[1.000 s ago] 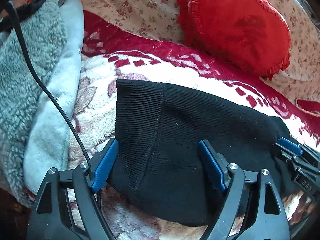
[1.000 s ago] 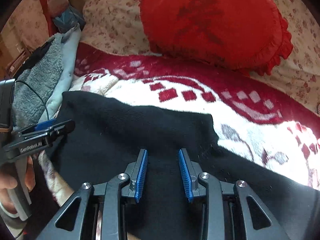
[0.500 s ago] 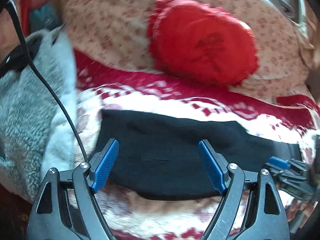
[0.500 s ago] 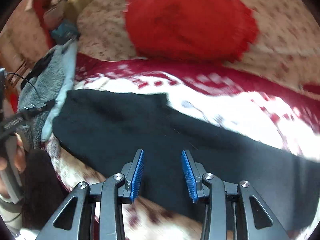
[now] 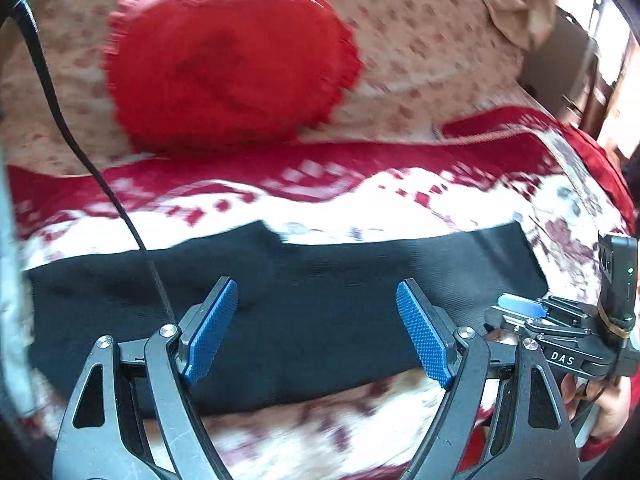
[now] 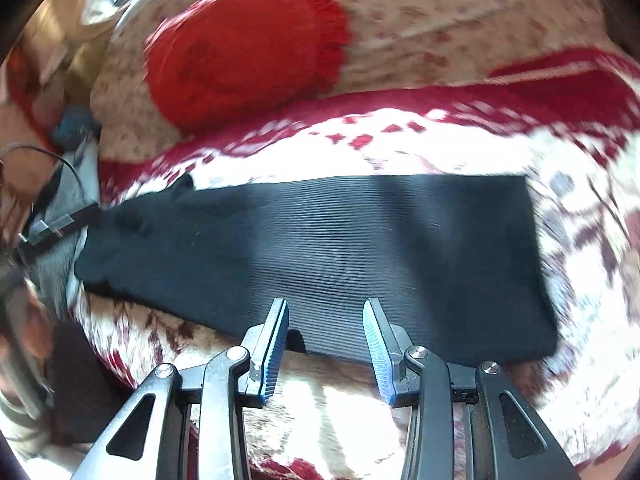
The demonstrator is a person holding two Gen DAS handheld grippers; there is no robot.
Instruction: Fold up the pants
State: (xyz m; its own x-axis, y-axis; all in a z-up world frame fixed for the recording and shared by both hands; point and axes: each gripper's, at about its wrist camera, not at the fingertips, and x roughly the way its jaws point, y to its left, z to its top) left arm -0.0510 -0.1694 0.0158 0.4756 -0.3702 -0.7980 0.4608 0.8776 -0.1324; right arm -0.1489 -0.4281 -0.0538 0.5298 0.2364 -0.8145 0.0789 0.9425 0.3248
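Note:
Black ribbed pants (image 5: 320, 320) lie flat as one long folded strip across a red and white patterned blanket (image 5: 360, 196). My left gripper (image 5: 317, 282) hovers open and wide over the strip's middle, with nothing between its blue pads. In the left wrist view the right gripper (image 5: 520, 306) sits at the strip's right end, held by a hand (image 5: 600, 404). In the right wrist view the pants (image 6: 340, 248) stretch left to right. My right gripper (image 6: 326, 301) stands open at their near edge, holding nothing. The left gripper (image 6: 60, 224) is a blur at the pants' left end.
A red frilled cushion (image 5: 228, 64) leans on the floral sofa back (image 5: 420, 40) behind the blanket. A black cable (image 5: 80, 148) runs down the left of the left wrist view. Grey fleece (image 6: 56, 276) lies by the pants' left end.
Both grippers have swung to the right along the pants and drawn back. The whole strip now shows, up to its right end. Neither gripper holds cloth.

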